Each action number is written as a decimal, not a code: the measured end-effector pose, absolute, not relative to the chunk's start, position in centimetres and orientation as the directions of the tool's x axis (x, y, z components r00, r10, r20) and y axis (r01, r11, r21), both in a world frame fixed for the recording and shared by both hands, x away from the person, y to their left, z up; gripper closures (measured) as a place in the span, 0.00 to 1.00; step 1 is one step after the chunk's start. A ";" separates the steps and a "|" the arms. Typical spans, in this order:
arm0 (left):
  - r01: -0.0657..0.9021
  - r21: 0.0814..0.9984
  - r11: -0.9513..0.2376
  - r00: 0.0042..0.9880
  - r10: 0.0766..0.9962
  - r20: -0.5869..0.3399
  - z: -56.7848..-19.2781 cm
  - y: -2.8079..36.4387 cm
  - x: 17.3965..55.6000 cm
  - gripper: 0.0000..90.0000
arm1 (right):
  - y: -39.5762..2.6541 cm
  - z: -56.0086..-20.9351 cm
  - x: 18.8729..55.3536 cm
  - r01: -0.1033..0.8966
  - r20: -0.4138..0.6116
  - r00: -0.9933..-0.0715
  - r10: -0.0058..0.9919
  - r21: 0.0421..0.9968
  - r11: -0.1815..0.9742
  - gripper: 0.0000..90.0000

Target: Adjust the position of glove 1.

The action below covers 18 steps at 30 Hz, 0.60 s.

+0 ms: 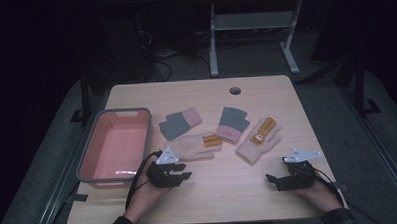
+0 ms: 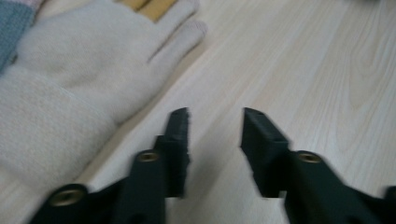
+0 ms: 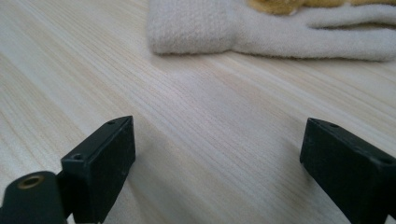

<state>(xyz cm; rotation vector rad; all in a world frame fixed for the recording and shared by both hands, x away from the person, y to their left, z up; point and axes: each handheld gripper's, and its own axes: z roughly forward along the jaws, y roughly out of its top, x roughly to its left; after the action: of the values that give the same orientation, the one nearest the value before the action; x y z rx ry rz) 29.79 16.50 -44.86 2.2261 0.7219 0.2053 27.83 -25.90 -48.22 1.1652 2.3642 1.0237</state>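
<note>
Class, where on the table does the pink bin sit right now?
In the high view the pink bin sits at the table's left edge, left of the gloves and beside the left gripper.

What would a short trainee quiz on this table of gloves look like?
1. How many gloves lie on the table?
2. True or false: the bin already holds a glove.
3. Which gripper has its jaws wider apart: A left gripper, B right gripper?

Key
1. Four: two cream gloves, the left cream glove and the right cream glove, and two grey-and-pink gloves, the left grey glove and the right grey glove.
2. False; the bin is empty.
3. B; both are open with nothing between the jaws.
</note>
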 end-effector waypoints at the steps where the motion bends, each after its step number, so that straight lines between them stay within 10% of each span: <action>1: 0.435 0.714 -0.548 0.824 0.562 -0.070 -44.8 16.5 30.0 0.82 | -25.9 -48.2 27.8 0.560 0.033 -0.620 0.784 0.718 0.413 0.11; 7: 0.464 0.711 -0.529 0.802 0.591 -0.084 -44.3 16.5 30.8 0.99 | -25.9 -48.2 27.8 0.560 0.033 -0.620 0.784 0.718 0.413 0.11; 18: 0.479 0.691 -0.542 0.773 0.633 -0.040 -44.2 14.5 32.7 0.99 | -25.9 -48.2 27.8 0.561 0.033 -0.620 0.784 0.718 0.413 0.11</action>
<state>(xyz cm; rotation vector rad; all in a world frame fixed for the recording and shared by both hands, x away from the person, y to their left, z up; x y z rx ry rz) 32.74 14.48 -44.16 2.2496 0.8234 0.2785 27.82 -25.90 -48.22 1.1654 2.3641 1.0239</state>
